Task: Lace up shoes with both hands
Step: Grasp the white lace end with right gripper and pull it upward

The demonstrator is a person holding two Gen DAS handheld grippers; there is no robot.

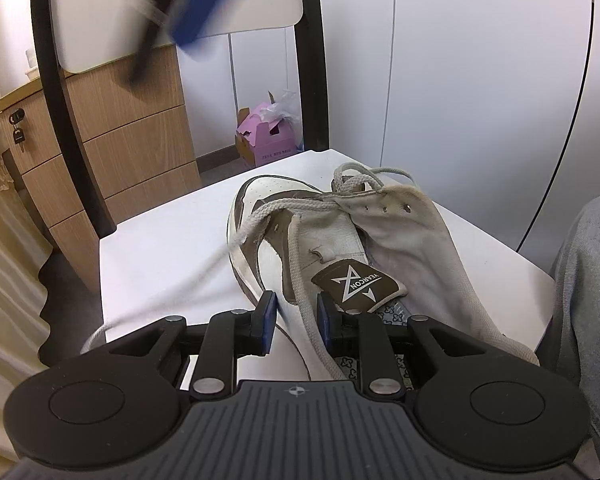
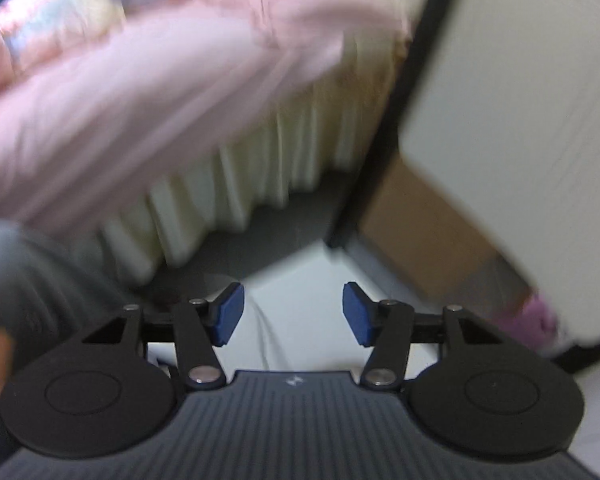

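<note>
A white and brown sneaker lies on a white chair seat, toe pointing away and tongue label facing up. Its grey lace crosses at the lowest eyelets, and one end trails off the seat's left edge. My left gripper is shut on the shoe's left eyelet flap near the collar, with a lace strand running between the pads. My right gripper stands open with nothing between its fingers. It hangs above the seat and shows as a blue blur high in the left wrist view.
The chair's black frame and white backrest rise behind the shoe. A wooden drawer cabinet and a pink box stand beyond. A grey trouser leg is at right. Pink bedding and a cream bed skirt lie left.
</note>
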